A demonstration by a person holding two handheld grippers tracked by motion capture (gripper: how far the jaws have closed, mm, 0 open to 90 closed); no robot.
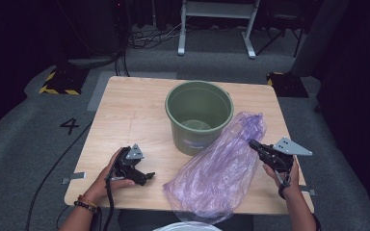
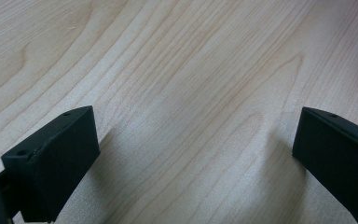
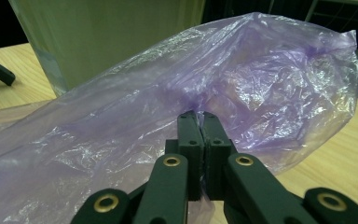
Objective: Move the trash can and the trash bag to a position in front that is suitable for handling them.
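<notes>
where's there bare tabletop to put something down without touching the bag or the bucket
The far left of the table, between its left edge and the green bucket, is bare. So is a narrow strip behind the bucket. The near middle and right are crowded: the purple bag slopes from the right gripper to the front edge. The left gripper rests at near left.

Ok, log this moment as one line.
right tool: shut on purple bag, lifted | left tool: open, on table | green bucket: upright, beside bag
</notes>
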